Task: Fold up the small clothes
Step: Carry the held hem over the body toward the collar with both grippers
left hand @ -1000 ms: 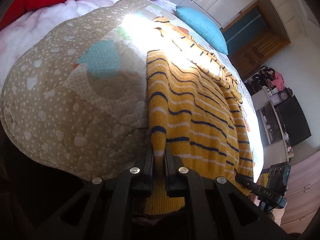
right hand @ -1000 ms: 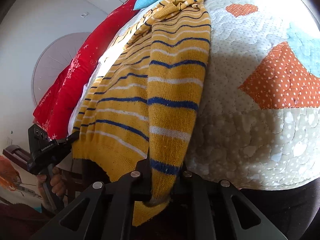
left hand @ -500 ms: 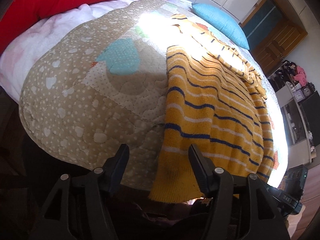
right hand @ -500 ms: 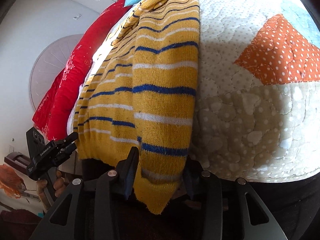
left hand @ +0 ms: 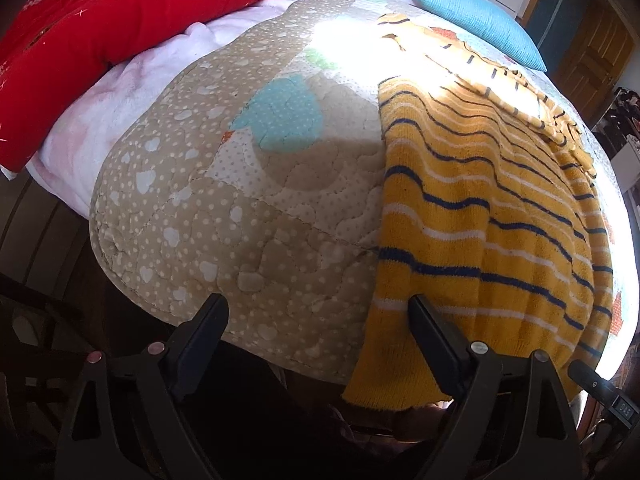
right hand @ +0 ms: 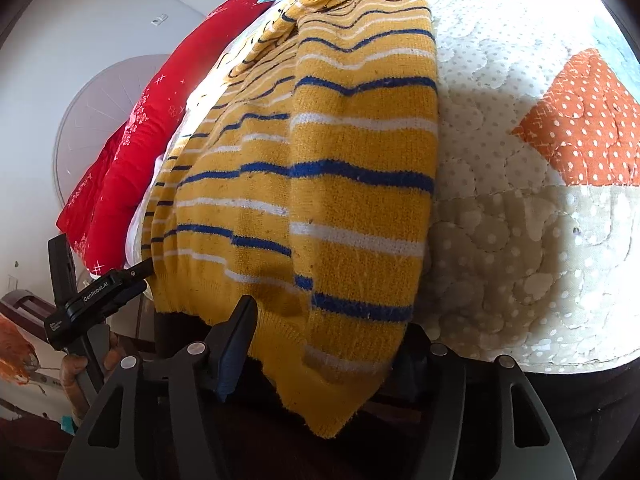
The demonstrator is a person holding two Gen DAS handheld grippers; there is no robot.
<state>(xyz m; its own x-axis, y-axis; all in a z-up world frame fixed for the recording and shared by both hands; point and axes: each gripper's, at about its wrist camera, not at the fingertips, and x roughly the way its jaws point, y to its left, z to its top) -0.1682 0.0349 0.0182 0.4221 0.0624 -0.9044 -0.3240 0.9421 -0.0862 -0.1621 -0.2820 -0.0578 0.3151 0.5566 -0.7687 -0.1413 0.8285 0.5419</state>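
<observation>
Left gripper (left hand: 316, 320) spread at quilted patchwork bedspread (left hand: 240, 208) edge; right gripper (right hand: 324, 332) spread around yellow striped knit sweater (right hand: 340, 200) hem; right view alone shows orange patch (right hand: 580, 128).

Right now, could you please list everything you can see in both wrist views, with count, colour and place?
Sweater: one, yellow with blue and white stripes, lying on the quilt, its hem hanging over the near edge.
Quilt: one, beige and cream with white dots, hearts and coloured patches, covering the bed.
Long cushion: one, red, along the far left side of the bed.
Pillow: one, light blue, at the far end beyond the sweater.
Blanket: one, pale pink, between red cushion and quilt.
Wooden door: one, brown, far right.
Left gripper: one, black, open, its right finger against the sweater's hem.
Right gripper: one, black, open, fingers either side of the hanging hem.
</observation>
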